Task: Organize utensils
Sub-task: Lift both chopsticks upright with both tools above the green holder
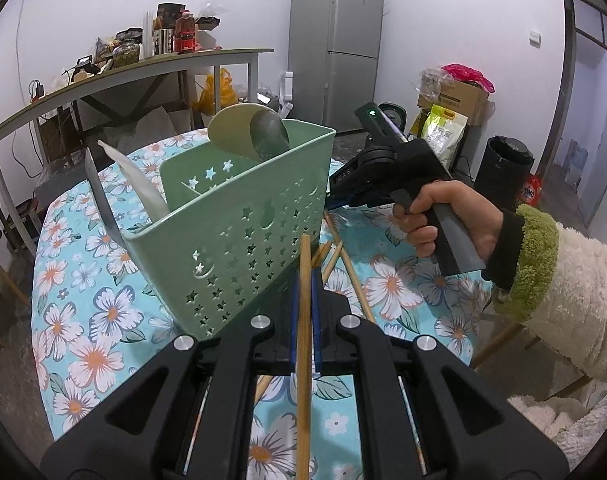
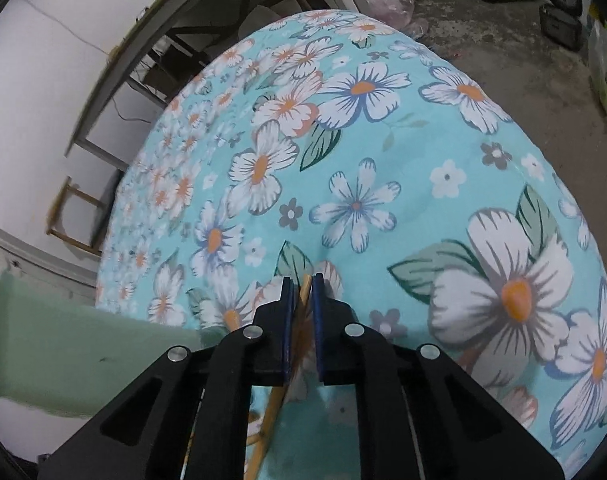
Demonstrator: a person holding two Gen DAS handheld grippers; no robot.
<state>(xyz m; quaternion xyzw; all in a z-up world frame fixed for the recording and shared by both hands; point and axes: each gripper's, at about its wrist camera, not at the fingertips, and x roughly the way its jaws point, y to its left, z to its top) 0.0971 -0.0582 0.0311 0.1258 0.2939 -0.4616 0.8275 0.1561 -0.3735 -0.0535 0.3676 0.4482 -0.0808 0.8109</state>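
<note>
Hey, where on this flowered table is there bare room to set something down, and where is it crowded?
Free: the wide stretch of tablecloth beyond the right gripper, out to the far rim. Also the strip left of the green basket. Crowded: beside the basket, where loose chopsticks lie crossed under the right gripper, and in front of it, where the left gripper holds one.

One green basket (image 1: 239, 216) stands on the table. Two spoons (image 1: 269, 136) and two knives (image 1: 99, 196) stick out of it. About five chopsticks (image 1: 351, 276) show. Two grippers (image 1: 303, 280).

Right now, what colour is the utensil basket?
Pale green basket with star cut-outs, clearest in the left wrist view.
</note>
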